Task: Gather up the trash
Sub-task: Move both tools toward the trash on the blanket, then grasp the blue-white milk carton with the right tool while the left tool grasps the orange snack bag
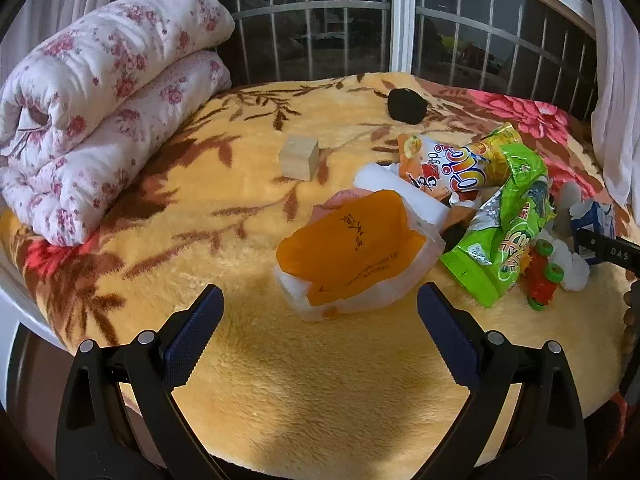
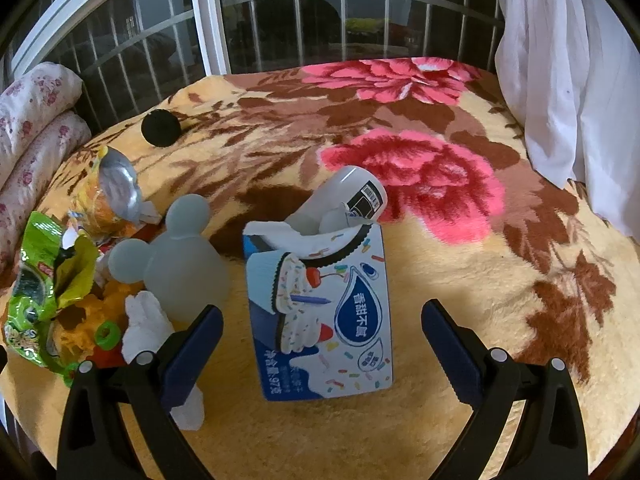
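Trash is seen scattered over a floral blanket (image 1: 248,380) on the bed, and the blue biscuit box (image 2: 320,312) is taken here as the landmark. The box, torn open at its top, is found straight ahead of the right gripper (image 2: 322,344), lying between the lines of the two jaws with its long axis running away from the camera, roughly along the fingers. Both jaws of the right gripper are spread wide and nothing is held. To the left of the box a grey mouse-shaped bottle (image 2: 180,256), white tissue (image 2: 148,328) and a green snack bag (image 2: 44,280) are piled; behind it a white cylinder (image 2: 352,196) is tipped against its open end. The left gripper (image 1: 320,328) is likewise wide open and empty, and is pointed at an orange-and-white wrapper (image 1: 352,252) lying well left of the box, just ahead of its jaws. By this judgement the box is nearer the right hand, and closure across its short width would be called for.
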`<state>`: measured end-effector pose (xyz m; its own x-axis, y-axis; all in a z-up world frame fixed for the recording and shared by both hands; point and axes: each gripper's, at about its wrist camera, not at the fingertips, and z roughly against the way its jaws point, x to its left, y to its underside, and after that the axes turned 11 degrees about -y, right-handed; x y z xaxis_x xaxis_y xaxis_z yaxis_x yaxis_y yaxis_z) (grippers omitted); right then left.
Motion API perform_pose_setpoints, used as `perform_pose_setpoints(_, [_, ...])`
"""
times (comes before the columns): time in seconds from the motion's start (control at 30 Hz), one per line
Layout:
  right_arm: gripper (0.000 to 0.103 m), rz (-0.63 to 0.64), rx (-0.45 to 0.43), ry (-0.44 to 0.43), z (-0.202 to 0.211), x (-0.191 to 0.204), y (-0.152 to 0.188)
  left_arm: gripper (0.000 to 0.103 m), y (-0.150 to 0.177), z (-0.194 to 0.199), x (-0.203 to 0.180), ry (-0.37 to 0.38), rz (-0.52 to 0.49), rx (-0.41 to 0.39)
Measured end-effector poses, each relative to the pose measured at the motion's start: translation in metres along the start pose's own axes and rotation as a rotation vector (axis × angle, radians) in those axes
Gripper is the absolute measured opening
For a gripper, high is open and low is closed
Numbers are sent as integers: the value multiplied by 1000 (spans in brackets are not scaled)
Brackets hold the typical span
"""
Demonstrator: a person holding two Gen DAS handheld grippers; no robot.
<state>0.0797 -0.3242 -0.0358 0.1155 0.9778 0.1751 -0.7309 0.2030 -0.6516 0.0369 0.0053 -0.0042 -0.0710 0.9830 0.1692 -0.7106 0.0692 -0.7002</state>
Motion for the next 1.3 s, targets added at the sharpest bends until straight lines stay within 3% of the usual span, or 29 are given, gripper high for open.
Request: perform_pose_setpoints(1.3, [98,-6,16,-9,-8,-1,-2,95,-2,-5,6,-2,32,12])
